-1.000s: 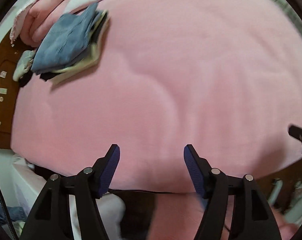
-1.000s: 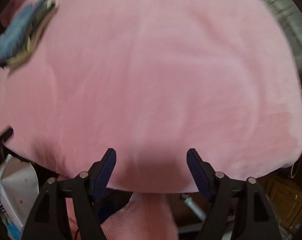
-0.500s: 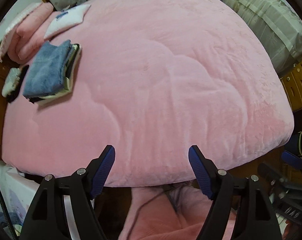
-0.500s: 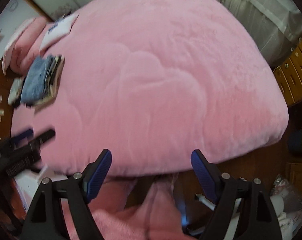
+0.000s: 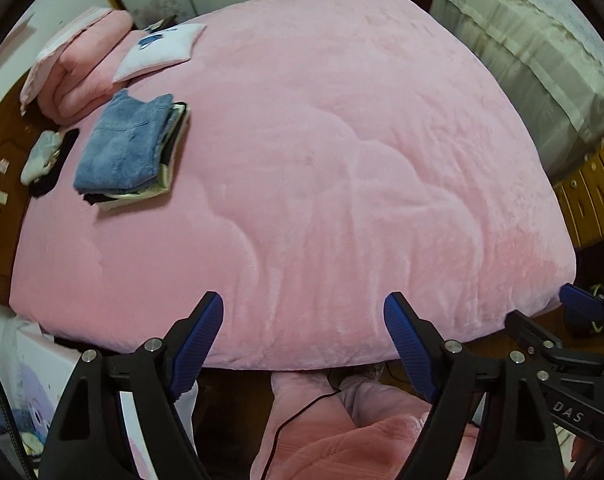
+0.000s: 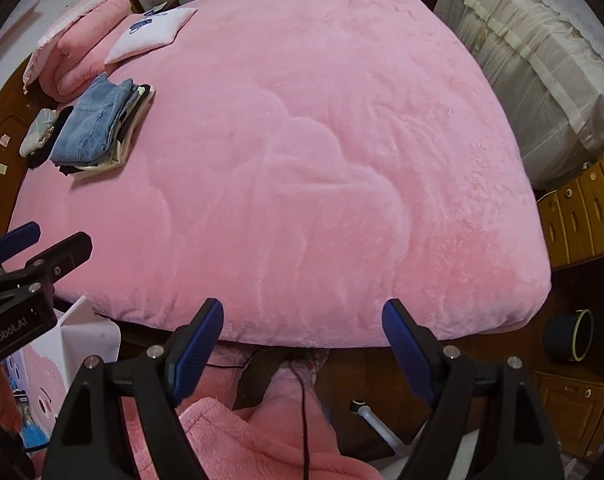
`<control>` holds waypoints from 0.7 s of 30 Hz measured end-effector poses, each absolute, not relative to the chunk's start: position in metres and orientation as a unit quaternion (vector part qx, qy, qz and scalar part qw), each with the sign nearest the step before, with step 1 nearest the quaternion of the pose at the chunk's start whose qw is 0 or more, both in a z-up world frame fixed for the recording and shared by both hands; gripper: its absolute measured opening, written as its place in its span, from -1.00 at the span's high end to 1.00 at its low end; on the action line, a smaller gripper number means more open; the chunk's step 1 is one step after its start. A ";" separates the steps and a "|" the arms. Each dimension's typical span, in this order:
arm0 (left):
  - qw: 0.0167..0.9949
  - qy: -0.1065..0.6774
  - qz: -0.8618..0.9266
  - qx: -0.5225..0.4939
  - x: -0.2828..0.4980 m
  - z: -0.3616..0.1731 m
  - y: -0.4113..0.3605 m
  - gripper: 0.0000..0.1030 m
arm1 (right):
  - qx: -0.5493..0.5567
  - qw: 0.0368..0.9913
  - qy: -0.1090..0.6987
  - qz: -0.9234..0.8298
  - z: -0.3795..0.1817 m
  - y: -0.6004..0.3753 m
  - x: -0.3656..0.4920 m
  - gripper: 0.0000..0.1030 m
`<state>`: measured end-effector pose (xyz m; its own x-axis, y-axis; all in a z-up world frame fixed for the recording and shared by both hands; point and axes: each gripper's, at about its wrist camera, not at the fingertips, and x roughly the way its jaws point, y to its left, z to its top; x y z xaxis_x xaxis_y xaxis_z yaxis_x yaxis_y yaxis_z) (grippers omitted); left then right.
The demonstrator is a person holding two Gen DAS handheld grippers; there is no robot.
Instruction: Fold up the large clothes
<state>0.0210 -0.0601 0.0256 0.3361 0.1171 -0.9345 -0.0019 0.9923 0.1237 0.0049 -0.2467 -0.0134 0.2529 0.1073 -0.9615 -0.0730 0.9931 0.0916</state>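
A: Where are the clothes from the claws?

B: The folded stack (image 5: 131, 152), denim on top, lies at ten o'clock from the left gripper (image 5: 304, 340), well apart, long axis running toward the pillows (image 5: 81, 66). That hand looks nearer.

A: And the claws?

B: Left gripper wide, empty, over the pink bed (image 5: 322, 180) edge. Right gripper (image 6: 302, 344) equally wide, holding nothing; the stack sits at ten o'clock there too.

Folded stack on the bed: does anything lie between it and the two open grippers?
Nothing visible does. Only bare pink blanket lies between the folded stack and the left gripper or right gripper, both open and empty.
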 end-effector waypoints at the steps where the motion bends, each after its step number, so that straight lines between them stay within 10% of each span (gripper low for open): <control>1: 0.818 0.573 0.041 0.045 0.020 0.029 -0.057 -0.58 | 0.014 0.793 0.606 0.058 -0.008 -0.246 0.005 -0.59; 21: 0.844 0.526 0.108 0.000 -0.010 0.011 -0.020 -0.58 | -0.025 0.843 0.536 0.043 -0.011 -0.216 -0.001 -0.59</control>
<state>-0.0099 -0.0200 0.0115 0.4245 0.1817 -0.8870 -0.1815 0.9768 0.1133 -0.0012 -0.2161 -0.0107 0.4223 0.0449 -0.9053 -0.0985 0.9951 0.0034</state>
